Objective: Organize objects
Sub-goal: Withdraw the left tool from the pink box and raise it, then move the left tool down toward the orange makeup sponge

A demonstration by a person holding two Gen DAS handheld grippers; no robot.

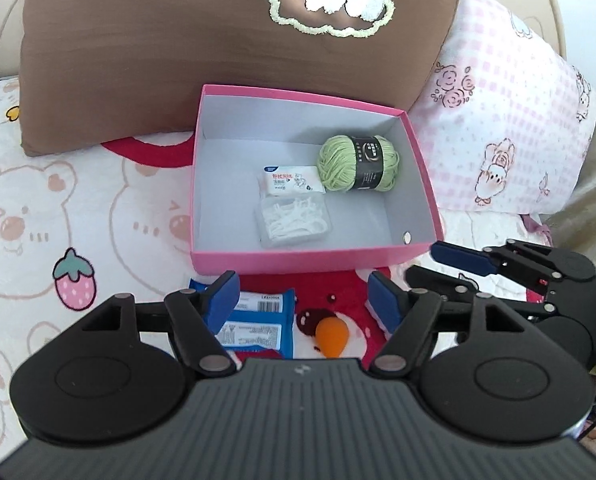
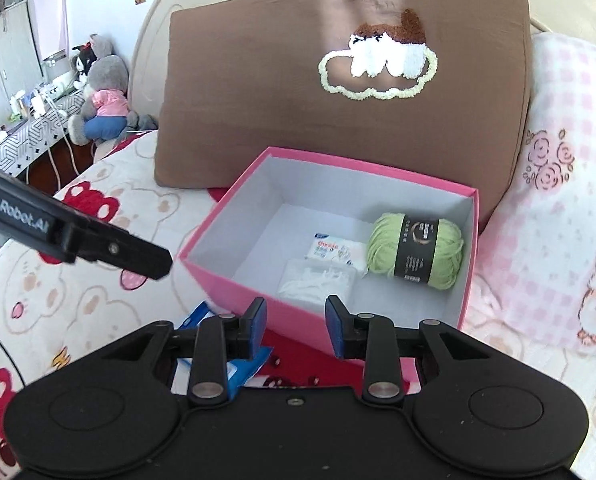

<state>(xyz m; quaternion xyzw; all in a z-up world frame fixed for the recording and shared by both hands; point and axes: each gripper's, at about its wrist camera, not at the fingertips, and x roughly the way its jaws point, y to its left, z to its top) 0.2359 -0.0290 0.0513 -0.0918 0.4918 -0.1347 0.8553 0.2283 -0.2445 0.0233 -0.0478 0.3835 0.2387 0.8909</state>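
Both claws open above the bed, with loose things in front of the pink box.

The left claw (image 1: 302, 296) is open and holds nothing; between its blue pads, at the bottom centre of the left view, lie a blue packet (image 1: 257, 328) and an orange teardrop sponge (image 1: 332, 333), on the soft fleece bed cover (image 1: 57, 200). The right claw (image 2: 295, 326) is also open and empty, low in its frame, just before the box (image 2: 233, 276). The risk, I think: the packet is flat and glossy, so the pads can slip or pinch the plush cover with it; the sponge is smooth and can roll away. The light cardboard box can slide if bumped. Inside are a fuzzy green yarn ball (image 1: 358, 162), a tissue pack (image 1: 291, 182) and a clear case of floss picks (image 1: 293, 220).
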